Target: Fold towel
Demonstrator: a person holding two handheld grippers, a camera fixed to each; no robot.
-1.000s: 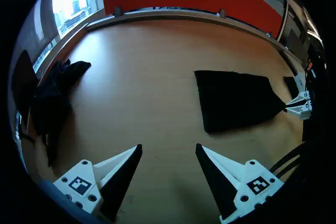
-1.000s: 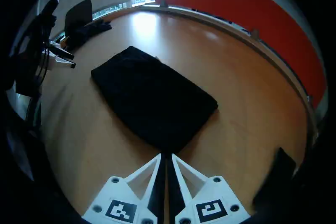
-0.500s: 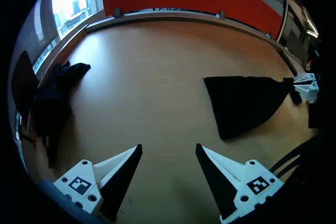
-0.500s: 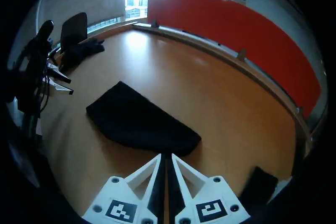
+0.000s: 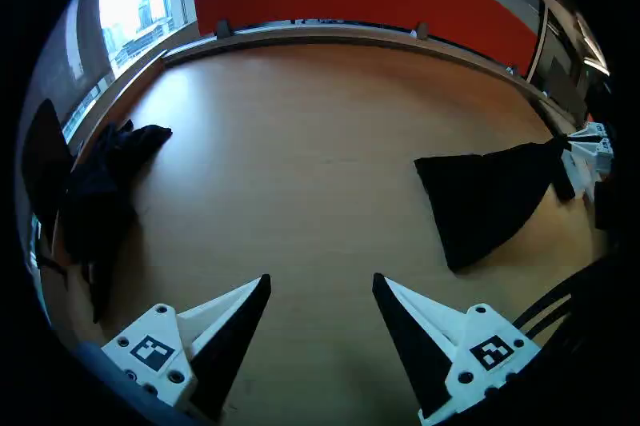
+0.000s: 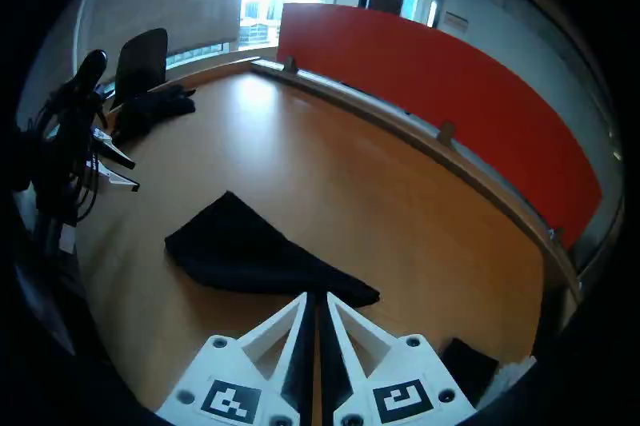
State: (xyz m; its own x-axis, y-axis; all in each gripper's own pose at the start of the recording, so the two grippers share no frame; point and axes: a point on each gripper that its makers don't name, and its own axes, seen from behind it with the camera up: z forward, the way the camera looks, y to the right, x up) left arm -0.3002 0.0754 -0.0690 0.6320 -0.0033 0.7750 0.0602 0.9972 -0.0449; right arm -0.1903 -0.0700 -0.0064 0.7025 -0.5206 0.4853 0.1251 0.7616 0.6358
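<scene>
Firmly pinches one corner of the black towel with the right gripper, fingers pressed together on the cloth. Holds that corner raised off the wooden table, the rest sagging onto the tabletop toward its right edge. Hovers with the left gripper spread wide, empty, well apart from the towel.
</scene>
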